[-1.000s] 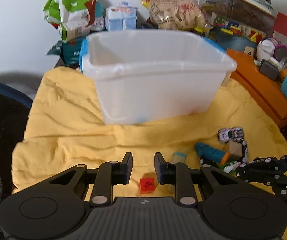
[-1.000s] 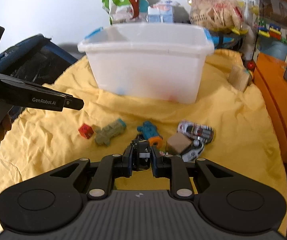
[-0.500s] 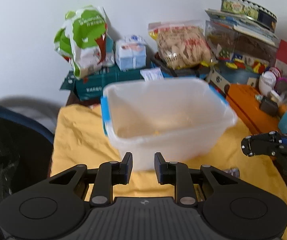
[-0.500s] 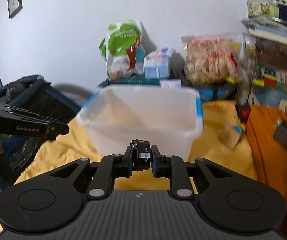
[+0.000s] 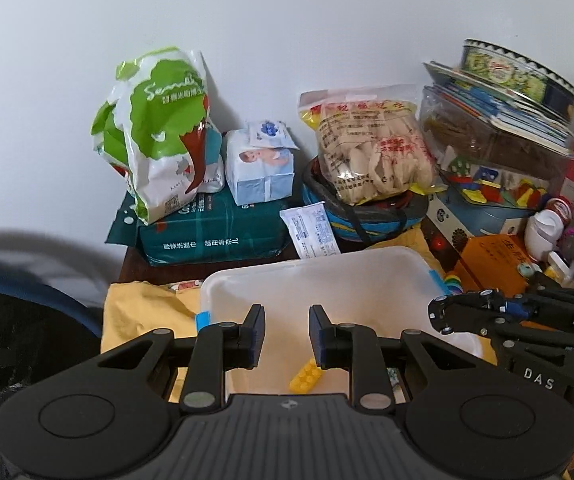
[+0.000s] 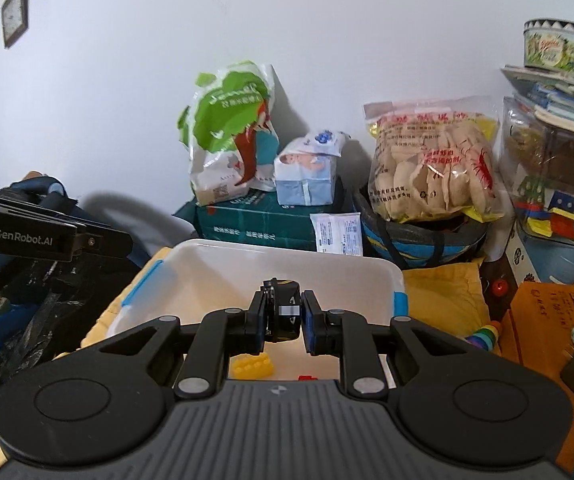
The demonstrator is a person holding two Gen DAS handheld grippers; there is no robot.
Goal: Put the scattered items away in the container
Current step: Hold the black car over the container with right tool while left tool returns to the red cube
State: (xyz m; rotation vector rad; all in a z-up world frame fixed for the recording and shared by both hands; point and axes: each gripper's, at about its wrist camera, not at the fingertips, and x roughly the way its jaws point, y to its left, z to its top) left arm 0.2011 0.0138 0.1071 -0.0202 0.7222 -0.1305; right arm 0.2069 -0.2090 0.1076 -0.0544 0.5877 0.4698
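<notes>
Yellow cloth point(image 6: 443, 292) covers surface; white container point(image 6: 223, 252) sits on it, green package point(image 5: 215, 236) behind.

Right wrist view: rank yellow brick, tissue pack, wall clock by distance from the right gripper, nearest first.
From the right gripper, shut on a small black toy:
1. Yellow brick, just below the fingers, inside the white bin.
2. Tissue pack, behind the bin, on the green package.
3. Wall clock, upper left on the wall.
</notes>
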